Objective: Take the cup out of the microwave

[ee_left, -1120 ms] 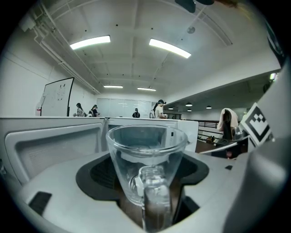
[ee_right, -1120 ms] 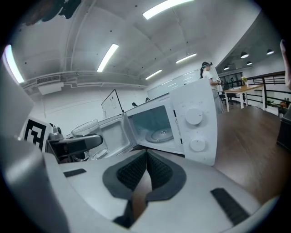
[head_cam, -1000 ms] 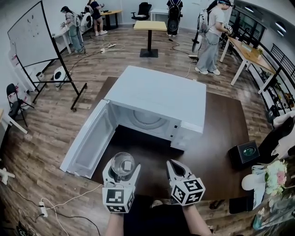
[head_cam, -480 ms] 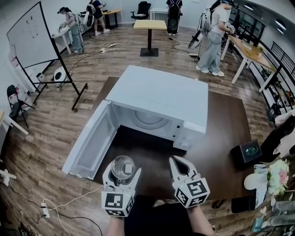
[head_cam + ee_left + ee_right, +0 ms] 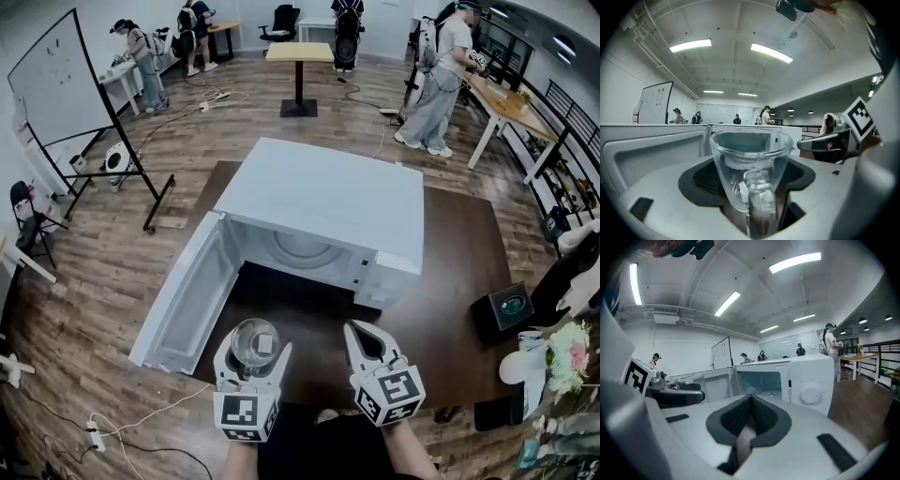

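L gripper [image 5: 254, 346] is gripping the clear glass cup [image 5: 252, 336] upright, w/ pads pressing on its sides. The cup is sitting outside the microwave [image 5: 323, 202], in front of its open door [image 5: 187, 291], over the dark table [image 5: 450, 272]. R gripper [image 5: 356, 330] is hovering just beside it, jaws closed together w/ nothing btwn them.

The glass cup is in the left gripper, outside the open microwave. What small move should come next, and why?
Probably lower the left gripper and set the glass cup on the dark table in front of the microwave. The cup sits clamped between the jaws, already clear of the cavity and open door, and bare tabletop lies just ahead.
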The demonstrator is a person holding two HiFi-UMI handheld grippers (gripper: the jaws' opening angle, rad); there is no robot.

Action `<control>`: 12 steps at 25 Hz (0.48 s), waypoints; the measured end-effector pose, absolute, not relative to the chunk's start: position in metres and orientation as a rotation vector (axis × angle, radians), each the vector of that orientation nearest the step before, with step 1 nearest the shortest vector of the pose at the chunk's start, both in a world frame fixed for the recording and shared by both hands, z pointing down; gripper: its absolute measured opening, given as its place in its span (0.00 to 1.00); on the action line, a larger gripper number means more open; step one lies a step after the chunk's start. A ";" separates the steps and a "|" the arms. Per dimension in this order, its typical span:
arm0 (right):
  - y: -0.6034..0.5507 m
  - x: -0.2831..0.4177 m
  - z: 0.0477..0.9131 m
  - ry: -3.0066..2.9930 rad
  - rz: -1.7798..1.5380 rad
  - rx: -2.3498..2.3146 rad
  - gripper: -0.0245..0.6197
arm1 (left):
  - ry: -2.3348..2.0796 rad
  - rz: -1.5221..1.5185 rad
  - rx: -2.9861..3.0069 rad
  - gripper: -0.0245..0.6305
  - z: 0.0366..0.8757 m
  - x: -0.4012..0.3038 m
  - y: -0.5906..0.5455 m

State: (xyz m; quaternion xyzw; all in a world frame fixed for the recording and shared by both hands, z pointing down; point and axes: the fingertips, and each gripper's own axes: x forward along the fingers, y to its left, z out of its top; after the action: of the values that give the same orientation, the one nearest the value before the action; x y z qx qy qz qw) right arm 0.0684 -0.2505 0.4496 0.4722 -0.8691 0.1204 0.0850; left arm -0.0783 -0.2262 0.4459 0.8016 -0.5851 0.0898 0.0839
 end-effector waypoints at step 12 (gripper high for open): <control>-0.255 0.059 0.456 -2.572 0.378 1.404 0.03 | -1.698 0.264 2.398 0.61 0.455 -0.081 -0.237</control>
State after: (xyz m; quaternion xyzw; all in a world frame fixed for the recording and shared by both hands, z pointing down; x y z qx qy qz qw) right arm 0.0586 -0.2555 0.4559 0.4730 -0.8668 0.1274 0.0933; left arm -0.0807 -0.2375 0.4549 0.8091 -0.5729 0.0891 0.0958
